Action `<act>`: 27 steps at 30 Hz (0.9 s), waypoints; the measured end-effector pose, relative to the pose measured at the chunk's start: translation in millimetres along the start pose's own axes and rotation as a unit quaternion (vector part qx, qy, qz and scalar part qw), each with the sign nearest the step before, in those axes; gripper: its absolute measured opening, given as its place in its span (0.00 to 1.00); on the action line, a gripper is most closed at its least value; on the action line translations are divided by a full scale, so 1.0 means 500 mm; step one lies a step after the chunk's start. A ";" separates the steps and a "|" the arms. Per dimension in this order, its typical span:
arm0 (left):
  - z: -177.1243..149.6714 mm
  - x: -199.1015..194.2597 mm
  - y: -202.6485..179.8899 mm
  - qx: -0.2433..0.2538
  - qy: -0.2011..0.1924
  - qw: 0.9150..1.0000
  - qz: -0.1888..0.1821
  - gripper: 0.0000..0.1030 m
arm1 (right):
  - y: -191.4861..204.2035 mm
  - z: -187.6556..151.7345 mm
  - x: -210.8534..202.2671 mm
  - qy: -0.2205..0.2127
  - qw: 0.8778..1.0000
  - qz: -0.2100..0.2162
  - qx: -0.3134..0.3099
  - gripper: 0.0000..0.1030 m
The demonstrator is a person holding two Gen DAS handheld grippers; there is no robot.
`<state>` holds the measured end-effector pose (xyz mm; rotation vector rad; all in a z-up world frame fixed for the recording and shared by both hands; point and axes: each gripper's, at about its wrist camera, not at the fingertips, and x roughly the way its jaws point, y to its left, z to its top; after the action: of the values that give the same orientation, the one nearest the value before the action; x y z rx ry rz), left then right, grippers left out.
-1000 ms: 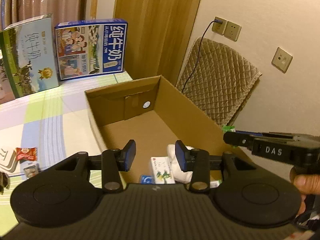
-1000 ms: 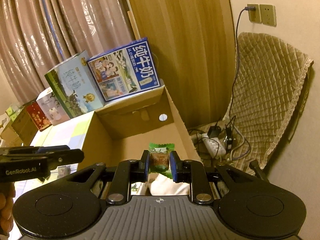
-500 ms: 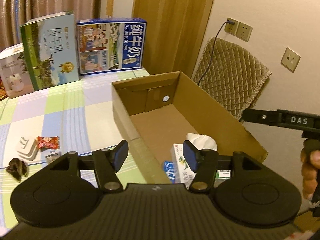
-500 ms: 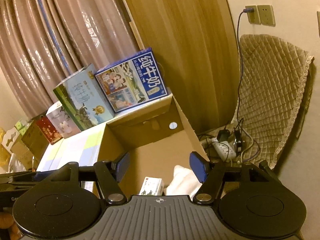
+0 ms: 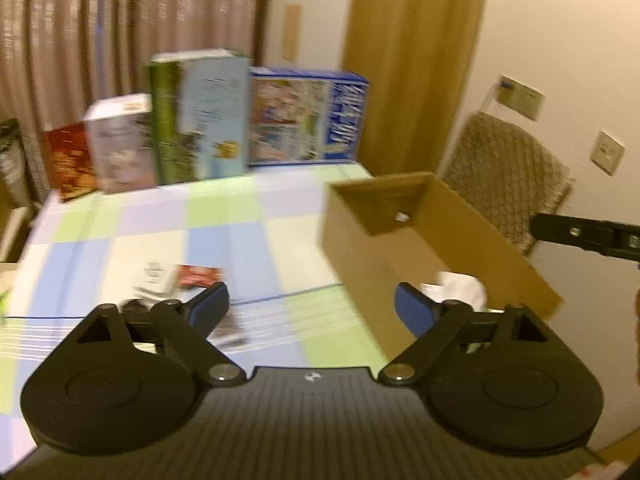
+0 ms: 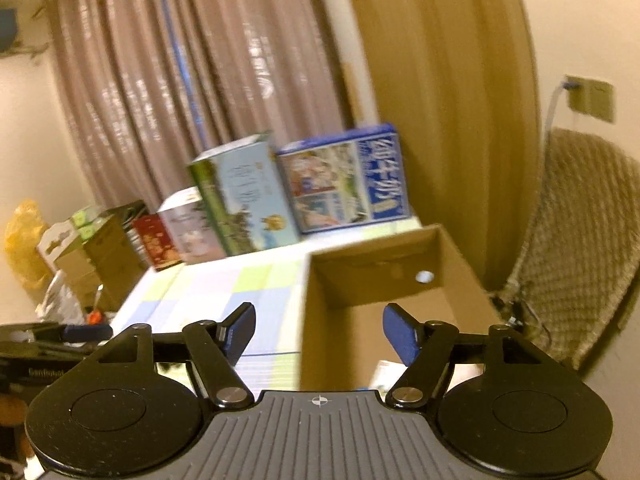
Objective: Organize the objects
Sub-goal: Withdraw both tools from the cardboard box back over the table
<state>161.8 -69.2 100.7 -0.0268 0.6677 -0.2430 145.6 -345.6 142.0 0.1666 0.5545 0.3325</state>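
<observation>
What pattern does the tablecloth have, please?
The tablecloth has pastel checks of green, blue, lilac and white, clearest in the left wrist view.

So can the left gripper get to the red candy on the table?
Probably yes. The left gripper is open and empty, and the red candy lies on the tablecloth just ahead, to its left. Nothing stands between them; a white packet sits right beside the candy, so it might get nudged.

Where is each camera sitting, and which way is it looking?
Left wrist view: on the left gripper, looking along its open fingers over the checked table to the cardboard box; the right gripper pokes in at the right edge.
Right wrist view: on the right gripper, open, facing the cardboard box and curtains.
Both share the box and the blue carton.
</observation>
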 end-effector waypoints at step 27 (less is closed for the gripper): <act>-0.166 0.075 0.345 -0.039 0.015 0.991 0.125 0.99 | 0.246 -0.204 0.322 0.087 0.992 0.055 -0.078 0.85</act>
<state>176.1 94.1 -4.9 -0.0142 0.7028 0.0249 186.3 -167.2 7.8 0.0158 0.6901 0.4985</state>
